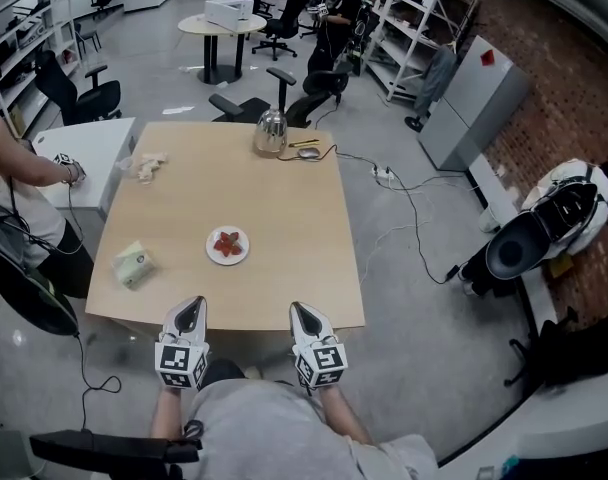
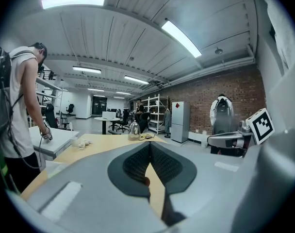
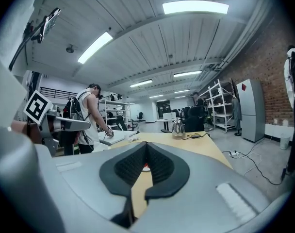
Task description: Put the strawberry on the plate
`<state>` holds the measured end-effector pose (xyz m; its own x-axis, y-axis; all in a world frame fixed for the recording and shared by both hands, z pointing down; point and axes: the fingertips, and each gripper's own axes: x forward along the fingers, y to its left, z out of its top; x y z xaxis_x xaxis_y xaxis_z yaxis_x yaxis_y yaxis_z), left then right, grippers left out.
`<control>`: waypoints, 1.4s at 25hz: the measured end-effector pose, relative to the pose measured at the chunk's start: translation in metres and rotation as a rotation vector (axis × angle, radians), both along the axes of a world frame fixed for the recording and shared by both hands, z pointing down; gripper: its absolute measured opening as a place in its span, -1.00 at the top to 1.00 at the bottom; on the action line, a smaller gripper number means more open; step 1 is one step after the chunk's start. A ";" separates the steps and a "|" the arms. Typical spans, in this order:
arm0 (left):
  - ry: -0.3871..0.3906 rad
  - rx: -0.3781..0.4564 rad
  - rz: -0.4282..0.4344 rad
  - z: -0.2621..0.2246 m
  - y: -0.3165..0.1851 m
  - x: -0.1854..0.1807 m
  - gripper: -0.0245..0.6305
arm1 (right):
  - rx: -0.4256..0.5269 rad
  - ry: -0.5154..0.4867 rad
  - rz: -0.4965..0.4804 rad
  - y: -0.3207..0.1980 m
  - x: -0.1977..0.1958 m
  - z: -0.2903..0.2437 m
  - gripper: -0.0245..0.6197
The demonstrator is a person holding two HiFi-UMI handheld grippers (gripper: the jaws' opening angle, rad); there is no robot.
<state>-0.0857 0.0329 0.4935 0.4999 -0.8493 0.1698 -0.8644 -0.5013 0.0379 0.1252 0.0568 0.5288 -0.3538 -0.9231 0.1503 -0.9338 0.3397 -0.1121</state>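
**both claws closed and empty, strawberry on the plate**

at the near edge of the table (image 1: 294, 218): left claw (image 1: 190, 311) and right claw (image 1: 303, 315), side by side, apart from each other, pointing forward. both closed, pads together at the tips, gripping nothing. ahead of the two claws and between them, a little nearer to the left one: strawberry (image 1: 228, 243), lying on the white plate (image 1: 211, 253), touching neither claw. ahead and to the left of the left claw: green packet (image 1: 134, 264), flat on the table. far ahead of both claws, near the far table edge: metal kettle (image 1: 270, 133). well to the left of the left claw, beside the table: a person (image 1: 9, 183), standing.
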 end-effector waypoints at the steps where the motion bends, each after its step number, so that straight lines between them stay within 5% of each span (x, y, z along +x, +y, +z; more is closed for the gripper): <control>1: -0.001 -0.001 0.000 0.001 0.000 0.000 0.86 | 0.002 -0.002 0.002 0.001 0.000 0.000 0.90; 35: -0.022 -0.008 0.022 0.001 -0.016 0.016 0.86 | 0.001 -0.007 0.022 -0.010 0.017 0.003 0.90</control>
